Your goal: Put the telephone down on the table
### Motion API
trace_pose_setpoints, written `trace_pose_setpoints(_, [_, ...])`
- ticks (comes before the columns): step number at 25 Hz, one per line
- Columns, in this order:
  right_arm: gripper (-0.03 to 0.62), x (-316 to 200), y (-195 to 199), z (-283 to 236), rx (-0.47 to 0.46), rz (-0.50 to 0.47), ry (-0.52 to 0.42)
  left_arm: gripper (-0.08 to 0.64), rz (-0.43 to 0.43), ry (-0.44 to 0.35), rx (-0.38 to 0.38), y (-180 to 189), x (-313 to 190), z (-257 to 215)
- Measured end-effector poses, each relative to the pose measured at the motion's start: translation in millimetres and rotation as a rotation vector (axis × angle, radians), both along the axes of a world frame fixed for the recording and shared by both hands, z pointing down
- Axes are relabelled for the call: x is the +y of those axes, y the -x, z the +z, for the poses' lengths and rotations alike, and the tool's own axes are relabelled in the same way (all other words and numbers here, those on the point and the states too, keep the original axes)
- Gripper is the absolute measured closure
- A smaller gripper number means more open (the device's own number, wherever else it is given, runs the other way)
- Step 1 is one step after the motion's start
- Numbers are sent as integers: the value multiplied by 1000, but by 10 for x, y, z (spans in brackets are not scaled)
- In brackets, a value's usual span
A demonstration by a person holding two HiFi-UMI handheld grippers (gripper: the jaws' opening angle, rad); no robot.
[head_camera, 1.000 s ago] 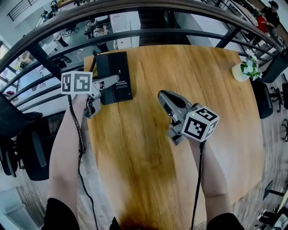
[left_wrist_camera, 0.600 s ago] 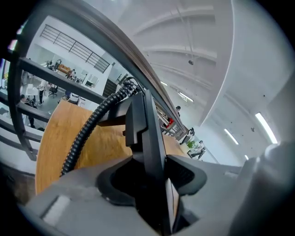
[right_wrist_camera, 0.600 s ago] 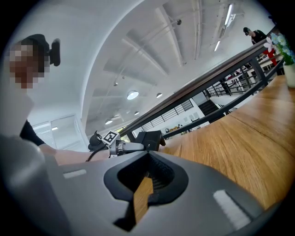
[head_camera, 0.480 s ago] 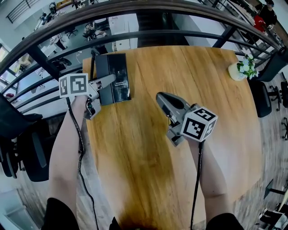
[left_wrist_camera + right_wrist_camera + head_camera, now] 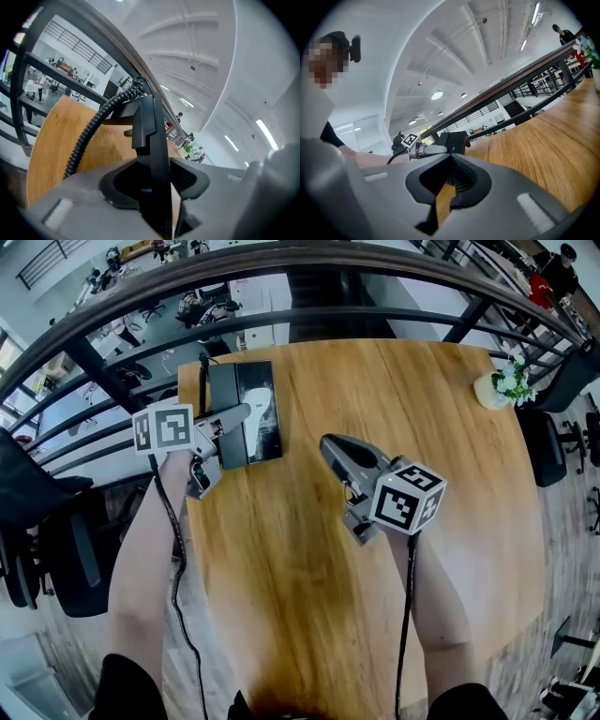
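Note:
The telephone (image 5: 258, 395) is a flat black slab with a coiled cord (image 5: 202, 371), at the far left corner of the wooden table (image 5: 394, 409). My left gripper (image 5: 240, 418) comes at it from the left. Its jaws are closing, and their pads press on the slab's near edge. In the left gripper view the telephone (image 5: 153, 136) stands edge-on between the jaws, and the cord (image 5: 89, 136) curls off to the left. My right gripper (image 5: 334, 448) hovers over the table's middle, shut with nothing in it. The right gripper view shows the telephone (image 5: 455, 139) far off.
A white pot of flowers (image 5: 506, 385) stands at the table's far right edge. A dark curved railing (image 5: 281, 315) runs just beyond the table. Black office chairs (image 5: 56, 549) stand to the left and to the right (image 5: 548, 442).
My left gripper has shifted a little to the right with the telephone, and the slab has tilted so its face now catches light. The right gripper has barely moved.

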State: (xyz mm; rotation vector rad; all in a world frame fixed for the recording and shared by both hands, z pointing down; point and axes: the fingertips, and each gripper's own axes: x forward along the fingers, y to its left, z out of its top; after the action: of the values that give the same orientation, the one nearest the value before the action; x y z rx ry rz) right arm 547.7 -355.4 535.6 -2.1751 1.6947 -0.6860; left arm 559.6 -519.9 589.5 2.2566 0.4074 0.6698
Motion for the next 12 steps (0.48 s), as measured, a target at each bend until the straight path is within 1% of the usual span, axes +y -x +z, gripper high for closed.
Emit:
trace_pose_setpoints(3, [592,-19,39,-66,1,-10,0,368,8,58,38,45,84,-129])
trace_pose_setpoints(6, [592,-27,44,-207,2,-9,7,370,25,91,70,94,156,-355])
trace_pose_setpoints(9, [592,42,143,-217,2,2,2,370,36,130,99,273,296,-430])
trace_pose_setpoints(12, [592,76,328,-261,6,-5,1,371,46,162,129,498,447,-587])
